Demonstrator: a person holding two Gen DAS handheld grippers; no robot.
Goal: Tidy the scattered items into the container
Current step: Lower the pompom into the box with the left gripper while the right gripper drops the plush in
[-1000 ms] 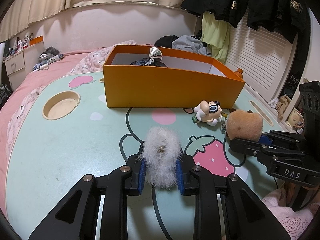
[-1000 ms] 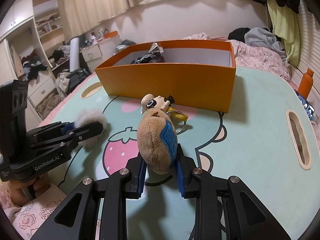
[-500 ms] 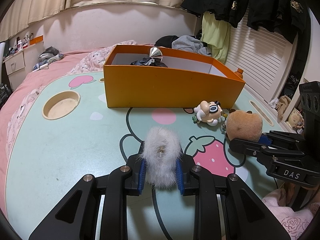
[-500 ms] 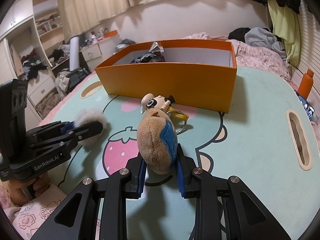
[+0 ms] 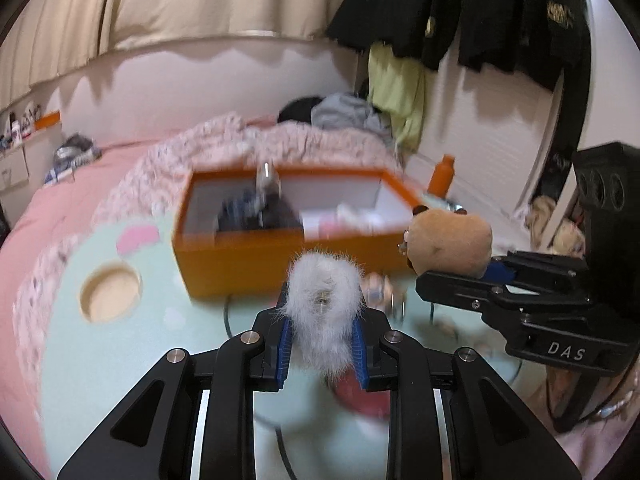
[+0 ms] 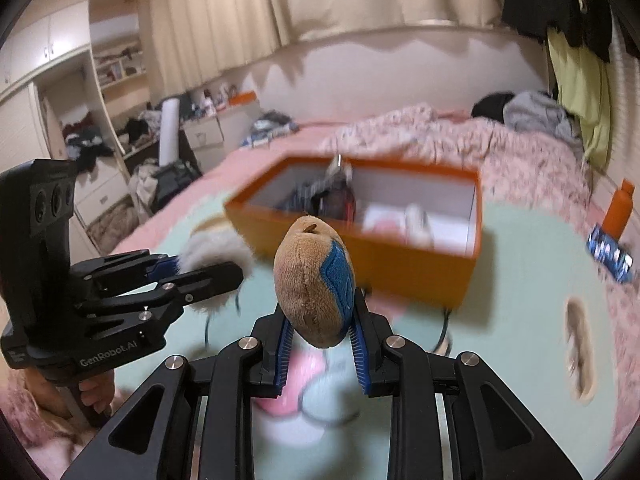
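My left gripper (image 5: 322,340) is shut on a white furry pompom (image 5: 324,304), held above the mint-green table (image 5: 120,360). My right gripper (image 6: 320,340) is shut on a brown plush toy (image 6: 312,280) with a blue patch, also off the table. Beyond both stands the open orange box (image 5: 280,256), with dark items at its left and pale ones at its right. In the left wrist view the brown plush toy (image 5: 448,240) and the right gripper (image 5: 480,280) hang at the right. A small figure toy (image 5: 378,286), blurred, lies on the table before the box. The right wrist view has the left gripper (image 6: 200,276) at the left.
The table has a round cup hole (image 5: 110,292) at the left and a slot (image 6: 578,356) at the right. An orange bottle (image 6: 620,212) and a blue packet (image 6: 610,252) sit by the right edge. A pink bed with clothes lies behind the orange box (image 6: 400,264).
Both grippers have risen with their toys, which now hang clear of the table. The box's inside shows more from above. Both views are blurred.
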